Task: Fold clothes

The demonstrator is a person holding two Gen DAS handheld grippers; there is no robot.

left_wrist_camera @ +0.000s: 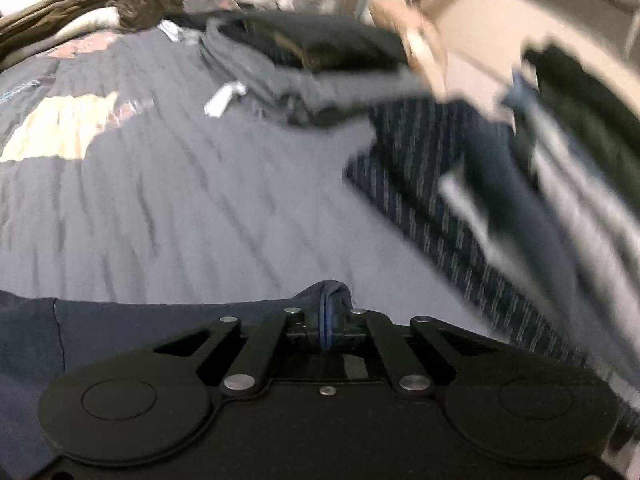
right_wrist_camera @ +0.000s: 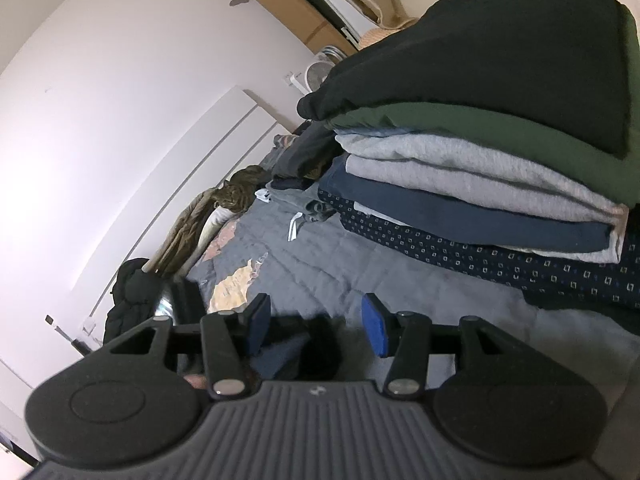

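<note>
navy garment [left_wrist_camera: 168,320] pinched at its edge, lying nearest the camera on the grey bedspread [left_wrist_camera: 200,216].
the left gripper [left_wrist_camera: 329,322] was clamped on a small bunch of that soft, light cloth, likely to sag and best taken by hems or corners; the right gripper [right_wrist_camera: 316,326] stood open, empty, beside the folded stack [right_wrist_camera: 480,160]. blur and the frame edge hid the garment's shape.

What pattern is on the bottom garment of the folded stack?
Dark navy with small pale square motifs, on the bottom garment; clearest in the right wrist view.

Black claw [right_wrist_camera: 316,328] w/ blue pads [right_wrist_camera: 374,330]
</note>
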